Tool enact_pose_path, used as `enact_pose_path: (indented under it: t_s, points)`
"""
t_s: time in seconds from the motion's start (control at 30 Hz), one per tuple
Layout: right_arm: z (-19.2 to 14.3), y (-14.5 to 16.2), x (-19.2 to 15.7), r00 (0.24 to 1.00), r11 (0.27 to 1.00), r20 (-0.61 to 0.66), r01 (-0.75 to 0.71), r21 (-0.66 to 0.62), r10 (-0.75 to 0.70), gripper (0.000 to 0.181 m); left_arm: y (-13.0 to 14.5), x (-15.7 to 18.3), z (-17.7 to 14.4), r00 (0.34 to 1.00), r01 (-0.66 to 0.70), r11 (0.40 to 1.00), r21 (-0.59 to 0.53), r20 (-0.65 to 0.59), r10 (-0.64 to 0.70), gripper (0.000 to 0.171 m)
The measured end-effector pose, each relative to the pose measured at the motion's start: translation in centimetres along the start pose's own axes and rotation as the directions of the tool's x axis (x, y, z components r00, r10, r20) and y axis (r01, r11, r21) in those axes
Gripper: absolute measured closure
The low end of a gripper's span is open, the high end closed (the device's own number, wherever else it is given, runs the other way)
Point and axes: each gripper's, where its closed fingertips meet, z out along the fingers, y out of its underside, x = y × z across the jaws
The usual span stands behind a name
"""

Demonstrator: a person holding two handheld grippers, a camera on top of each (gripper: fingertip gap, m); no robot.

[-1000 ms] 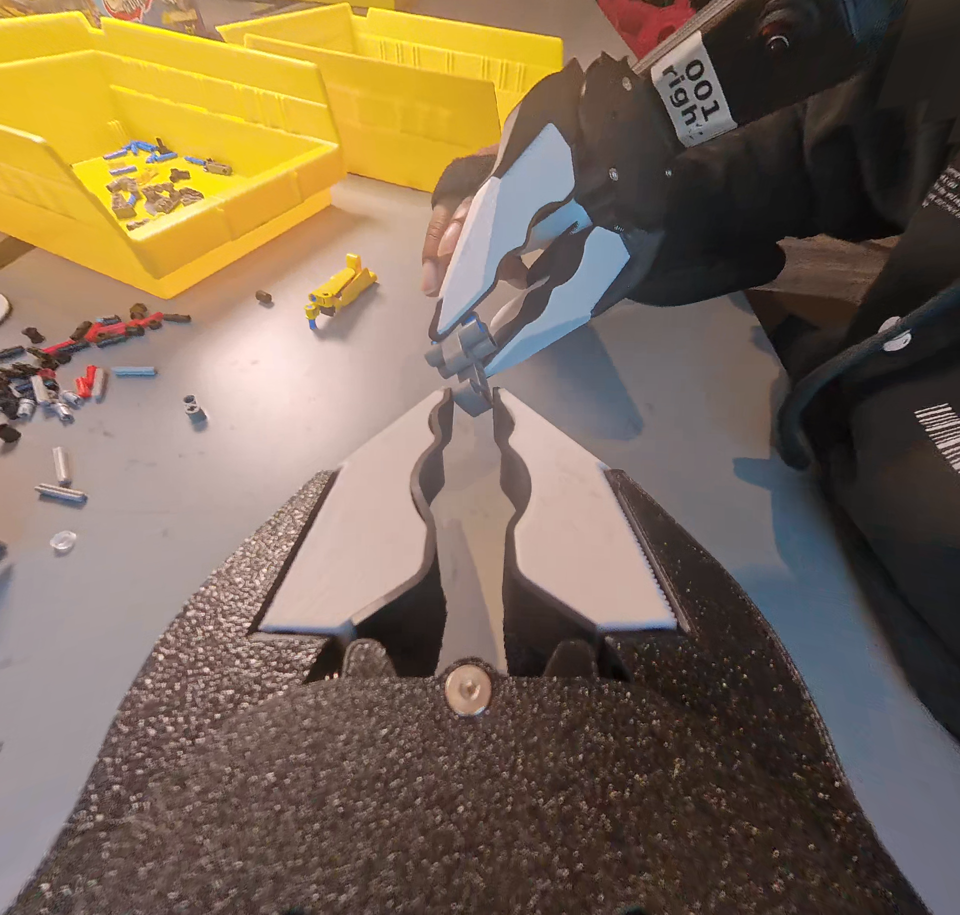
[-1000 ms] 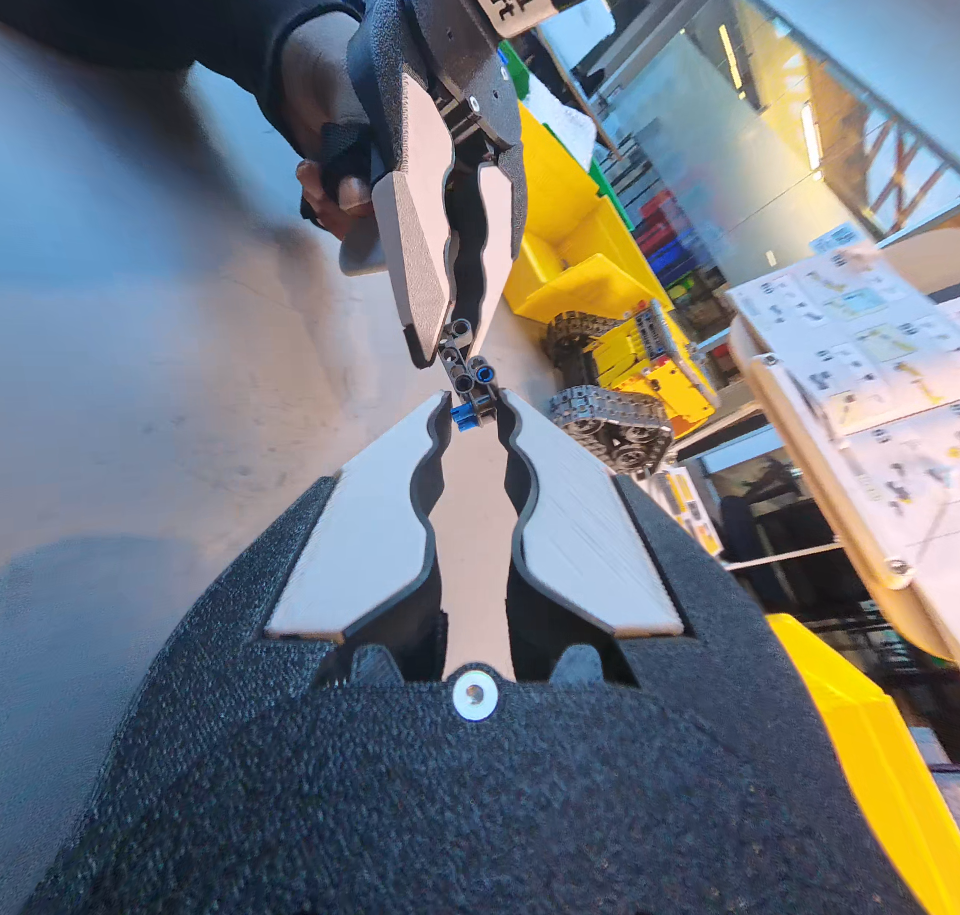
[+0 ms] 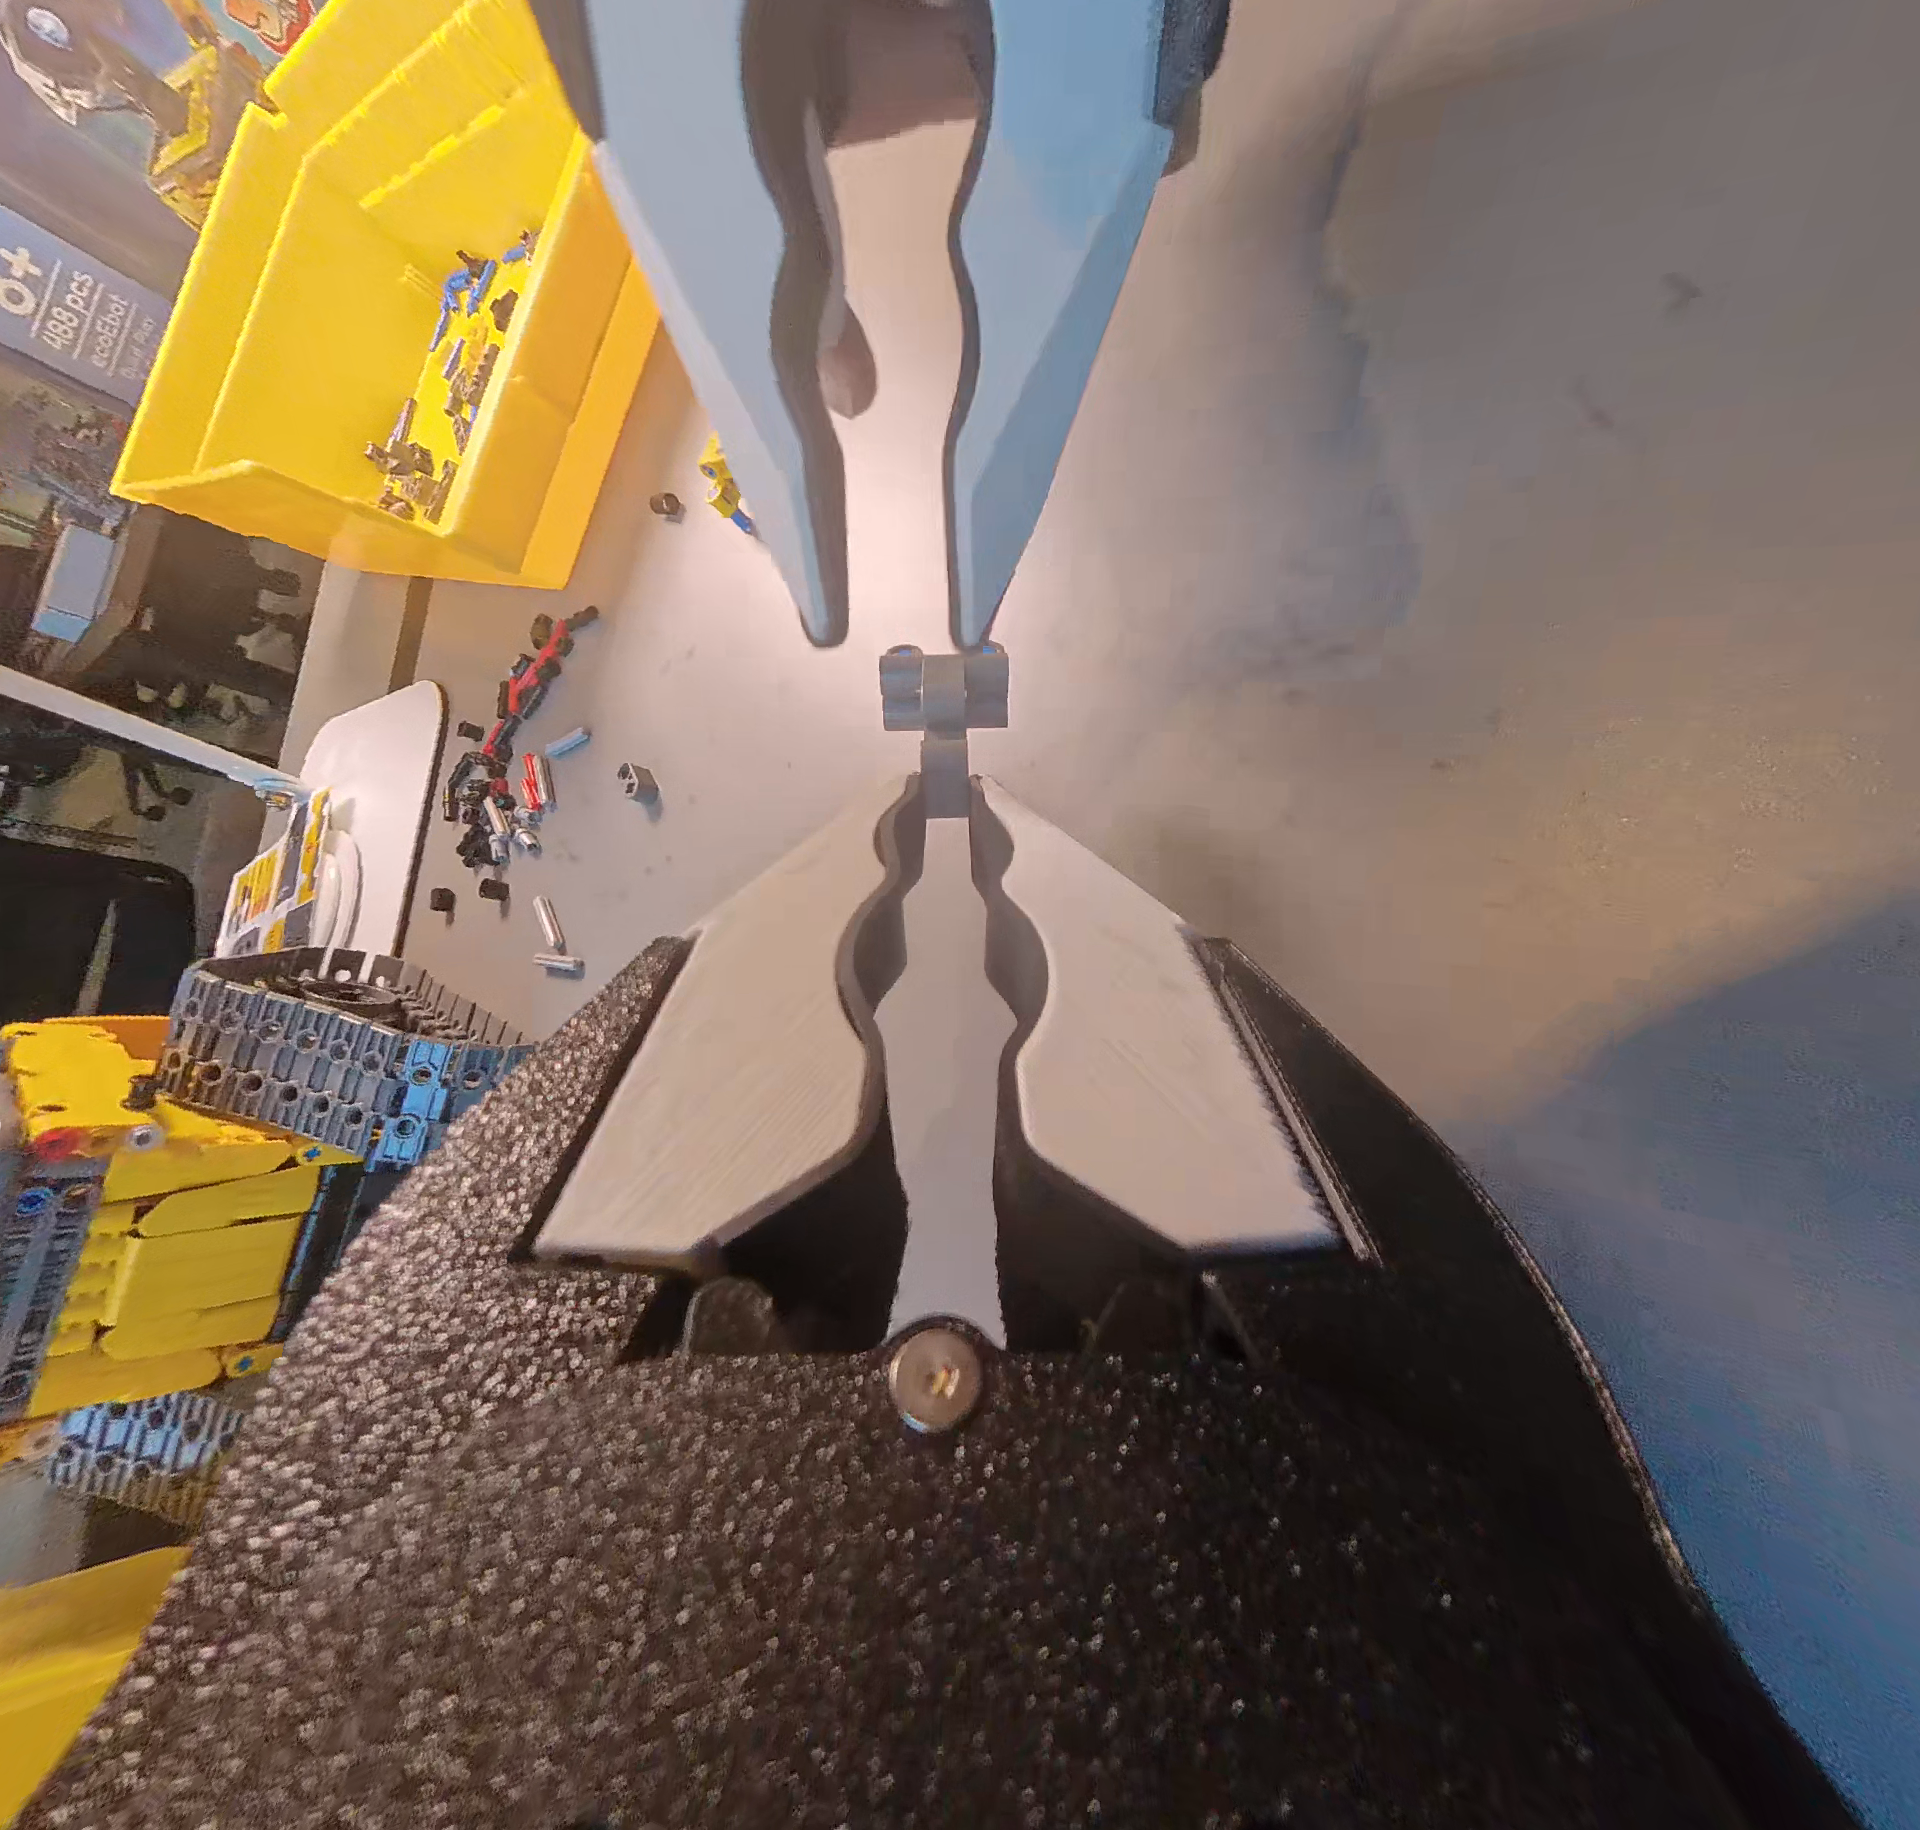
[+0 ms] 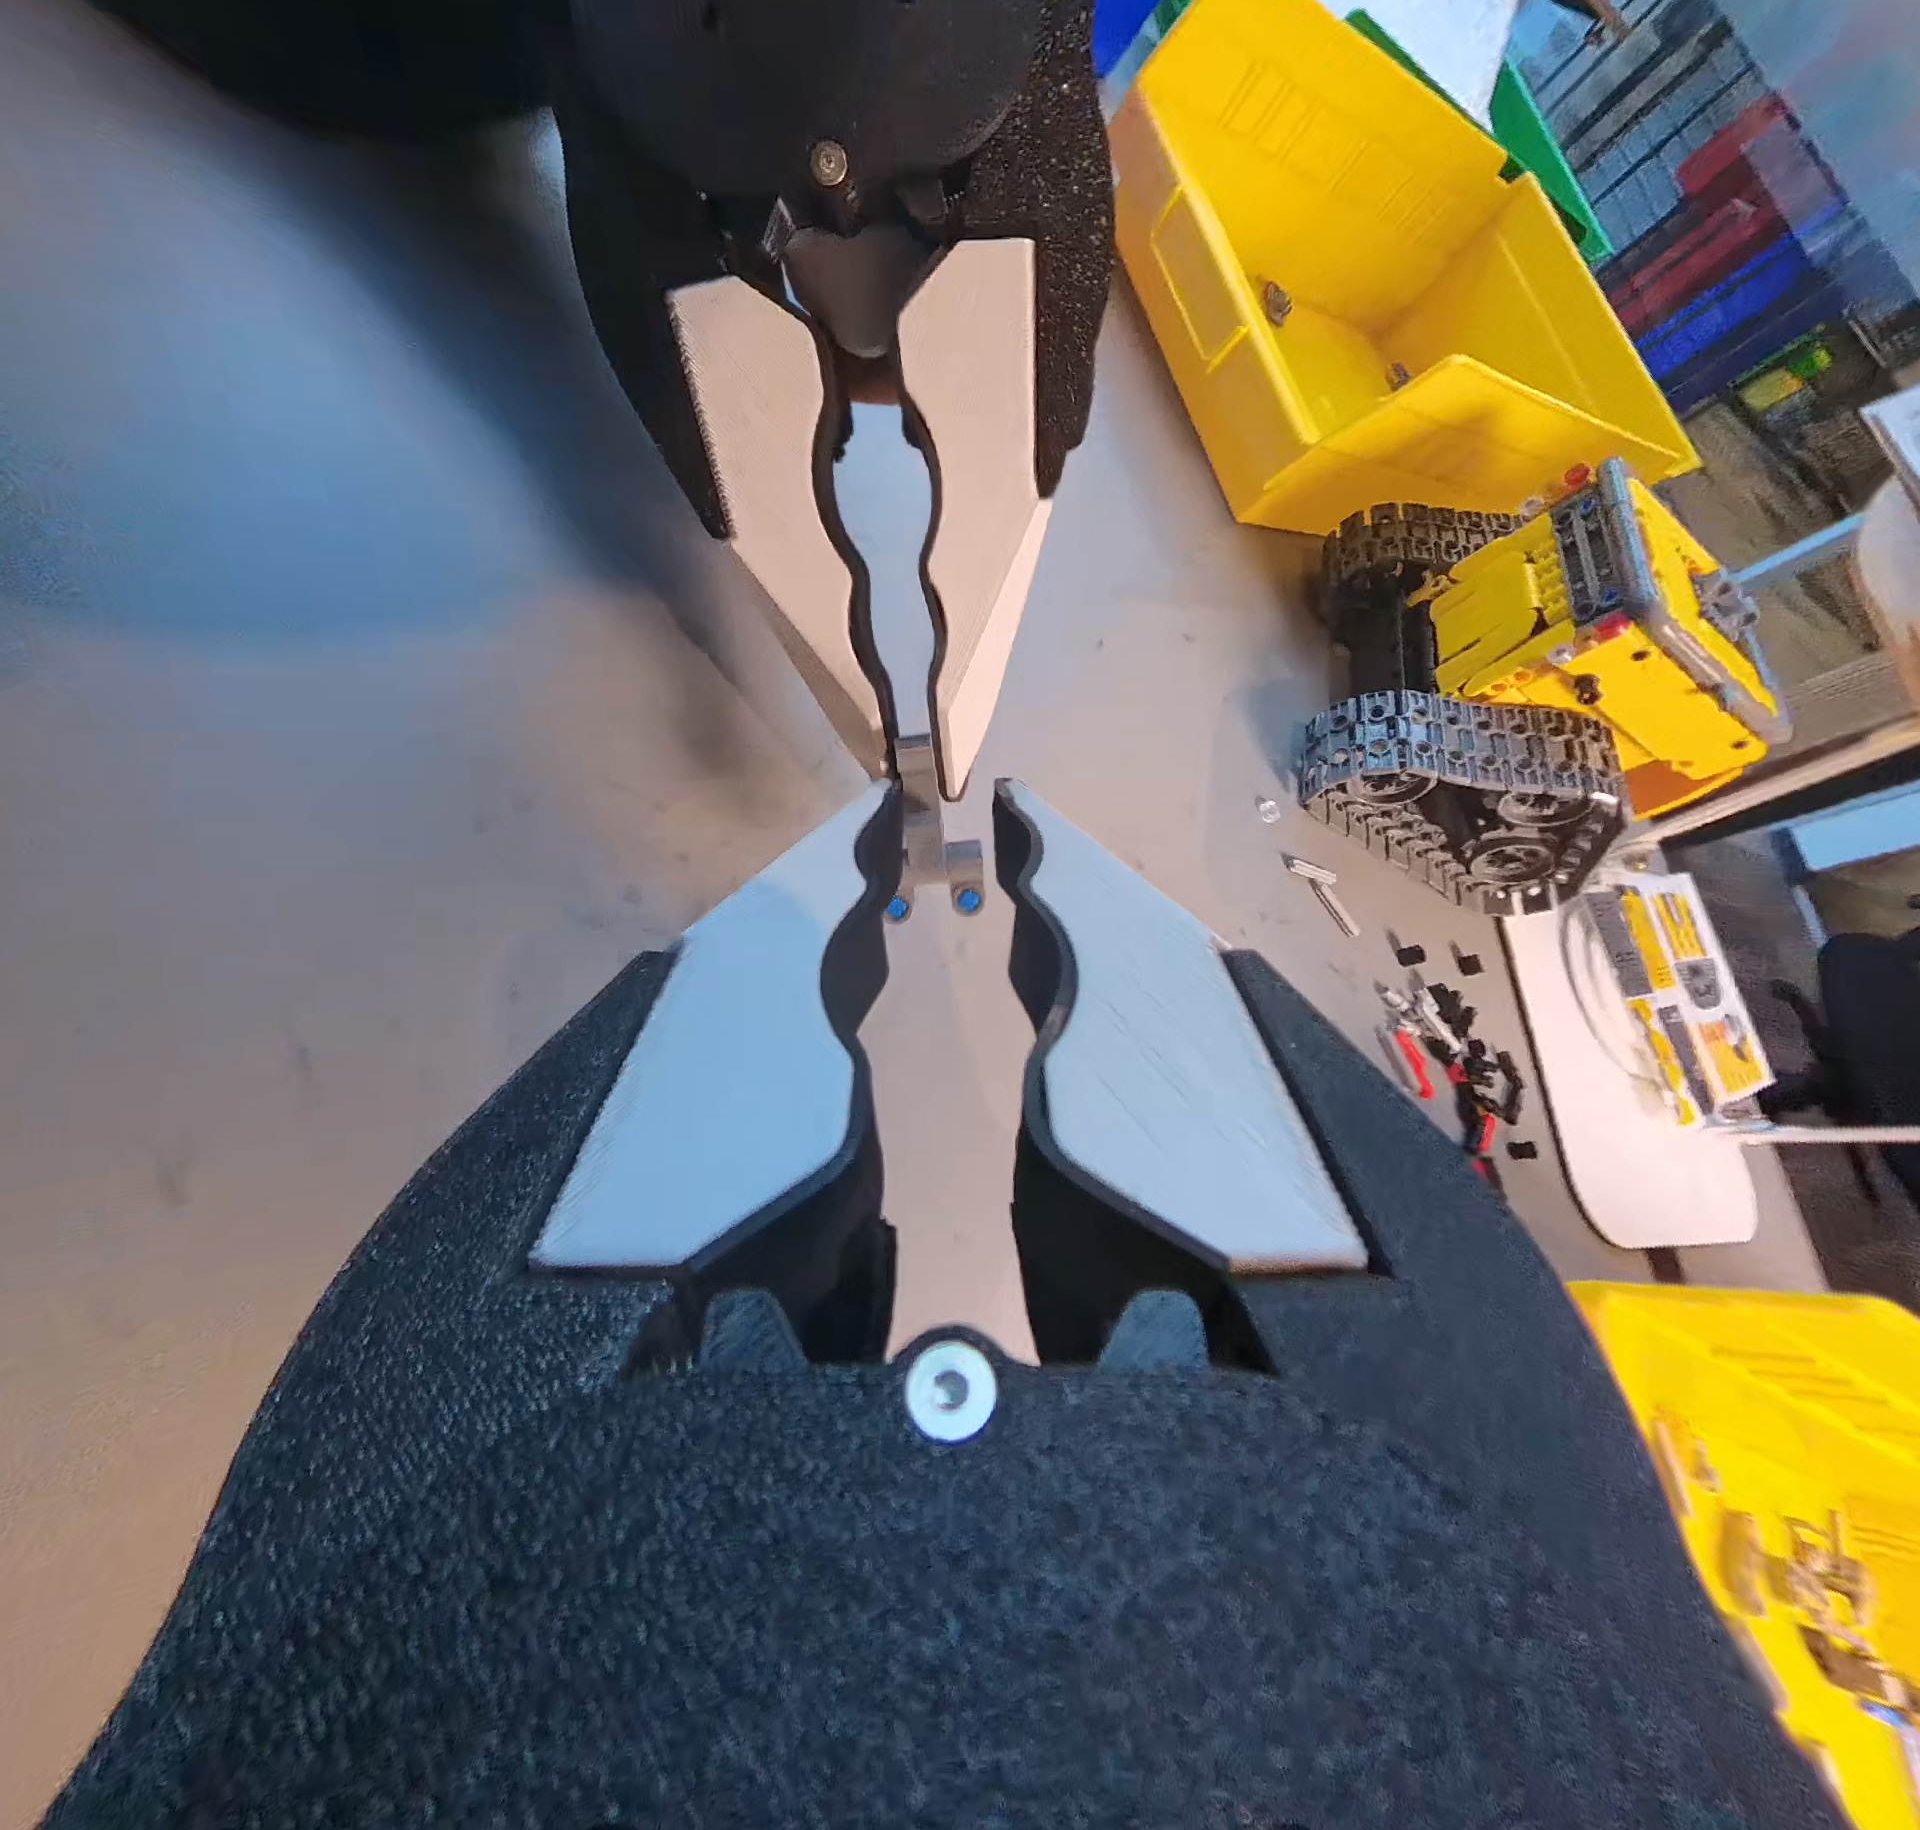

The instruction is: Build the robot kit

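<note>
Small grey connector piece (image 3: 943,710) with blue pins, pinched by its stem in the left gripper (image 3: 943,793), tips clamped tight on it. Right gripper (image 4: 940,824) facing it head-on from 12 o'clock in the left wrist view, fingers spread, tips on either side of the piece's crossbar, maybe just grazing it, hard to say. All held above the grey table (image 3: 1455,533). In the right wrist view, yellow tracked vehicle model (image 4: 1538,679) at 3 o'clock, yellow bin (image 4: 1351,253) at 1 o'clock, loose red and black bits (image 4: 1455,1063) scattered at 4 o'clock beside an instruction booklet (image 4: 1673,1011)
</note>
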Motion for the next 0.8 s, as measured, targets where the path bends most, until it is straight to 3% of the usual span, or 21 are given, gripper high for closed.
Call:
enact_pose_path:
  t_s: [0.13,0.33,0.7,0.8]
  points:
    - [1.2,1.1,-1.0,0.997,0.991,0.036,0.075,-0.113,-0.071,0.17,0.0,0.4,0.1,0.999,-0.044,0.998,-0.036,0.012,0.045,0.165]
    - [1.7,1.5,-1.2,0.995,0.985,0.034,0.099,-0.143,-0.095,0.174,0.3,0.6,0.2,0.999,-0.053,0.997,-0.057,0.004,0.053,0.165]
    - [-0.3,1.3,0.0,1.0,1.0,0.012,0.019,-0.019,-0.019,0.181,0.3,-0.4,-0.5,0.999,0.033,0.999,-0.003,-0.008,-0.033,0.165]
    - [-0.2,0.6,-0.2,1.0,1.0,0.022,0.018,0.009,-0.019,0.169,0.5,0.1,-0.1,0.999,0.026,0.999,-0.019,-0.024,-0.027,0.165]
